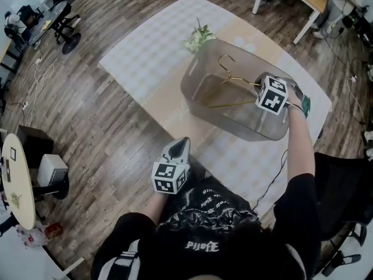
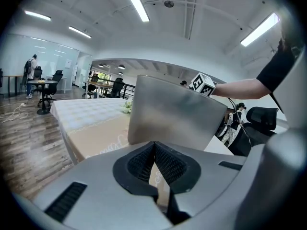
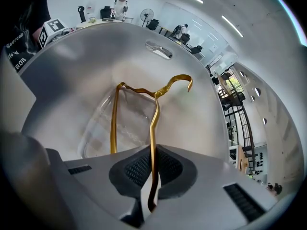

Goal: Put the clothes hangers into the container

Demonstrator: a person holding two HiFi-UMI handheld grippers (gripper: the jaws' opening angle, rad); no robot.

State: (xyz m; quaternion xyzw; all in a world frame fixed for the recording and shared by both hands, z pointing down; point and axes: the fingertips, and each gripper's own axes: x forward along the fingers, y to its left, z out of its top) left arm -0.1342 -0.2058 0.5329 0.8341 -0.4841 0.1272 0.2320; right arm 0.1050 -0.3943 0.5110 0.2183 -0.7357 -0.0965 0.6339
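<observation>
Currently the gold clothes hanger (image 1: 242, 81) (image 3: 154, 123) is pinched by one of its wire arms between the pressed-together jaws of the right gripper (image 1: 262, 89) (image 3: 152, 176). It is held inside the translucent grey container (image 1: 189, 86) (image 3: 72, 80), with its hook turned toward 11 o'clock in the head view. Whether the hanger touches the bottom cannot be told.

The container is set on a table (image 1: 145, 51) covered with a pale checked cloth, and a small green plant (image 1: 198, 38) is seen just beside it at 11 o'clock.

The left gripper (image 1: 182, 144) (image 2: 154, 164) is held at 7 o'clock from the container, apart from it, near the table's near edge. Its jaws are closed together at the tips with nothing between them, and the container's wall (image 2: 172, 111) is faced from outside in the left gripper view.
</observation>
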